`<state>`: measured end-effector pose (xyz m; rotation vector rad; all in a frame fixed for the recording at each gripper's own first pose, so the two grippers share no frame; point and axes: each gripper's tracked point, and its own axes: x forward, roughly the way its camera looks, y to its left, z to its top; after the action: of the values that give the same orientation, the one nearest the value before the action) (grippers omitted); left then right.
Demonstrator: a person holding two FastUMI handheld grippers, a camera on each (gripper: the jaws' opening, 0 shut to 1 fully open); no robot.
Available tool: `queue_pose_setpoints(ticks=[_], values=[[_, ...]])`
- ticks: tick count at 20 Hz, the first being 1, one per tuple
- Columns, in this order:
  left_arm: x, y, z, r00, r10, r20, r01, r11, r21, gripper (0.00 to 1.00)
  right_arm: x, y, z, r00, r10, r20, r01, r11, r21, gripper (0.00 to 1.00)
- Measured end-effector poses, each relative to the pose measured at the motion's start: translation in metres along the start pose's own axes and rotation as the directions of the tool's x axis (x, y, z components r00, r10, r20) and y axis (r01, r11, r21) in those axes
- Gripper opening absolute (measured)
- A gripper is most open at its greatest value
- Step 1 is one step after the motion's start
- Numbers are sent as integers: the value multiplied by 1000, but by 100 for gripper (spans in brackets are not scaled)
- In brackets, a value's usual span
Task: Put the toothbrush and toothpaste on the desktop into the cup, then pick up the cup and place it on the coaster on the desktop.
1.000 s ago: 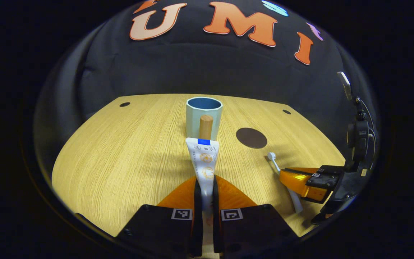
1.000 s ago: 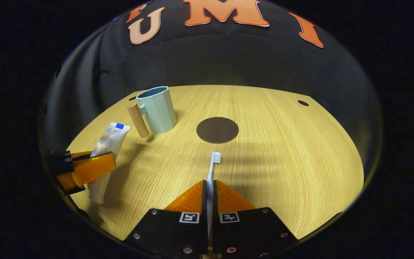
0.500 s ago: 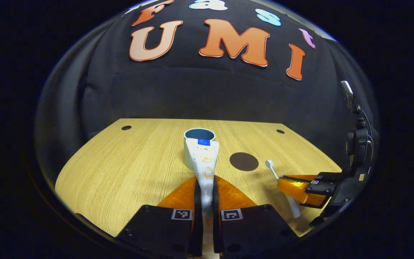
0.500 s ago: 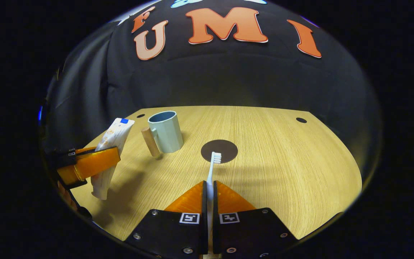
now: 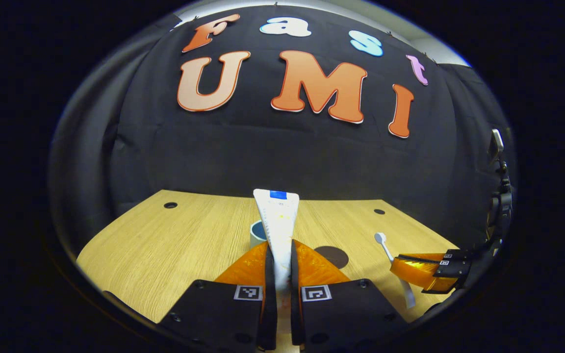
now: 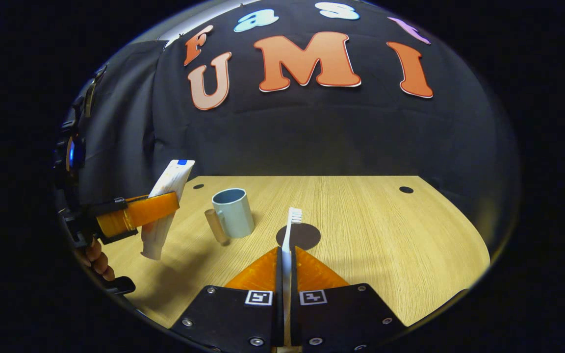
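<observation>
Right now my left gripper (image 5: 278, 255) is clamped on the toothpaste (image 5: 277, 220), both fingers pressing its lower part, and the tube stands up between them with its flat end on top. In the right gripper view that tube (image 6: 167, 206) hangs clear above the worktop (image 6: 385, 245), tilted a little, with its shadow on the wood below. My right gripper (image 6: 285, 257) is closed on the toothbrush (image 6: 290, 230), bristles pointing away from me and lifted off the worktop. In the left gripper view the same brush (image 5: 390, 255) sticks up out of that gripper (image 5: 417, 272), off to the right.

The cup (image 6: 233, 213) stands upright on the worktop, open and with nothing in it, its wooden handle (image 6: 215, 227) toward me on the left. The coaster (image 6: 304, 235) lies flat just to the cup's right, apart from it, partly behind the brush. In the left gripper view the cup (image 5: 258, 233) peeks out behind the tube.
</observation>
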<state>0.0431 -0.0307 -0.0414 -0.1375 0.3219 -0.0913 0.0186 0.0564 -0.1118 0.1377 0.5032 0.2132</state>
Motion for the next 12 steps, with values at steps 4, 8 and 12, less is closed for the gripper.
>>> queue_pose_setpoints(ticks=[4, 8, 12], values=[[17, -1, 34, 997, -8, 71, 9, 1000, -11, 15, -4, -7, 25, 998, 1, 65, -1, 1000, 1, 5], [36, -7, 61, 992, -20, 121, 21, 1000, -7, 15, -8, -14, 49, 992, -4, 129, 5, 1000, -9, 6], [54, -13, 83, 983, -35, 182, 36, 999, -2, 15, -8, -23, 69, 982, -12, 186, 16, 1000, -19, 6]])
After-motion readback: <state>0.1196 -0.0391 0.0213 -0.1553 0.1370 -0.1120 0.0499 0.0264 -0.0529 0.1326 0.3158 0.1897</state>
